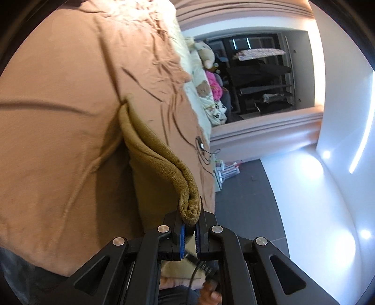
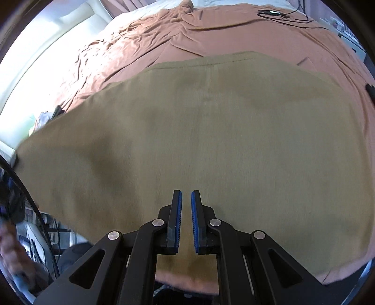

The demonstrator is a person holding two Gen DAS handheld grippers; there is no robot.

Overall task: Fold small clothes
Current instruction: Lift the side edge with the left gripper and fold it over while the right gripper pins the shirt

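Tan garment (image 2: 211, 140), no legible writing

Bedsheet (image 2: 145, 54) beyond the garment (image 2: 211, 140) lies open; cable (image 2: 286, 16) far off.

A bed (image 2: 164, 42) (rust-brown sheet, wrinkled) carries a tan garment (image 2: 211, 140) and cables (image 2: 281, 15).

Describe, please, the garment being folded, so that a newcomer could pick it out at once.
Start at the big bed with its rumpled salmon sheet. Spread across its near half lies the garment, one edge pinched and raised in the left claw. It is the only olive-tan cloth there, smooth and stitched along its far hem, while the small black device with its cable lies far off by the bed's far edge.
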